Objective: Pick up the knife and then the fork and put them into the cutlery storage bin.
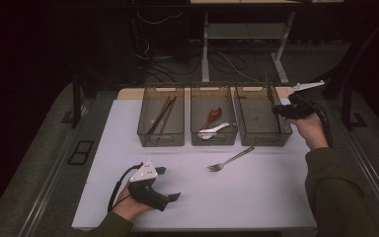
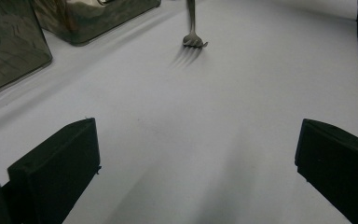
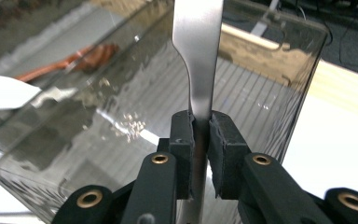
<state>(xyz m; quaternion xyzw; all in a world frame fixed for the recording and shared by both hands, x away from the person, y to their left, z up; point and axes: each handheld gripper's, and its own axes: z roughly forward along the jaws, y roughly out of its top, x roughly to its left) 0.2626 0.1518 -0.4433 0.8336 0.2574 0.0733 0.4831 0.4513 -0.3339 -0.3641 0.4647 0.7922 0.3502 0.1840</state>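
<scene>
My right gripper [image 3: 201, 126] is shut on the flat handle of a metal utensil [image 3: 198, 46], which stands upright between the pads. In the high view this gripper [image 1: 279, 109] hovers over the right-hand clear bin [image 1: 261, 136], and the utensil [image 1: 268, 89] rises as a thin dark strip above it. Its working end is hidden. A metal fork [image 1: 230, 159] lies on the white mat in front of the bins, tines toward me [image 2: 193, 39]. My left gripper [image 1: 169, 183] rests at the near left of the mat, its jaws wide open [image 2: 198, 158] with nothing between them.
Three clear bins stand in a row. The left bin [image 1: 161, 136] holds chopsticks [image 1: 161, 116]; the middle bin [image 1: 213, 139] holds a red spoon [image 1: 213, 116] and a white spoon [image 1: 213, 131]. The white mat [image 1: 256, 197] covers the table; dark floor and cables lie beyond.
</scene>
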